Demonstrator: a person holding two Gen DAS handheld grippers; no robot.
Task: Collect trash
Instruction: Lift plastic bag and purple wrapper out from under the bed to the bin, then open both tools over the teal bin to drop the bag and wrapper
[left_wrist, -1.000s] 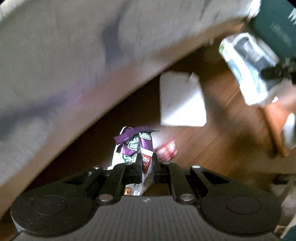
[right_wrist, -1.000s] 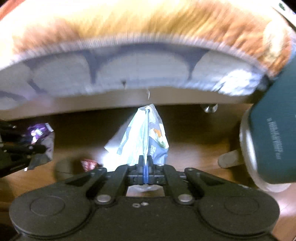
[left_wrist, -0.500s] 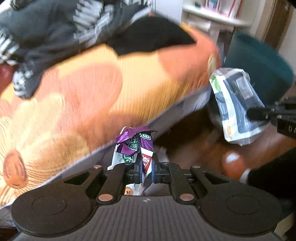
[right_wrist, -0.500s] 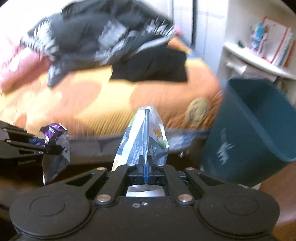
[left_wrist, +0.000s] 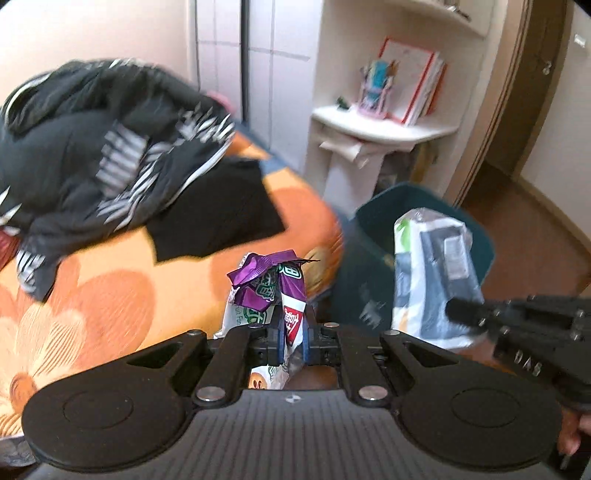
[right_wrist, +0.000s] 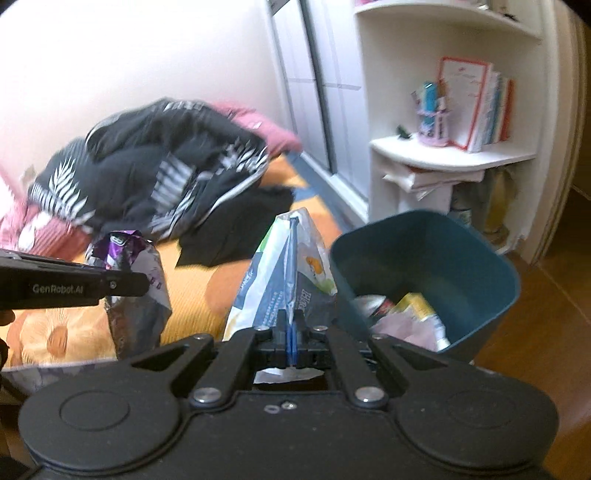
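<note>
Purple foil is seen crumpled between the clenched fingers of the left gripper (left_wrist: 291, 341): a snack wrapper (left_wrist: 271, 291), light, thin and slippery, best pinched at a folded edge as now. By the right gripper (right_wrist: 291, 347) a white-and-grey pouch (right_wrist: 280, 280) is gripped flat, equally light and limp. "GenRobot.AI" can be read on the left gripper's side at nine o'clock in the right view. Further off, at two o'clock, a teal bin (right_wrist: 491, 273) holding other trash stands beside the bed (right_wrist: 195, 295).

Likely a home bedroom: a floral-sheeted bed (left_wrist: 110, 295) heaped with clothes (right_wrist: 155, 177), a white bookshelf (right_wrist: 450, 155).
</note>
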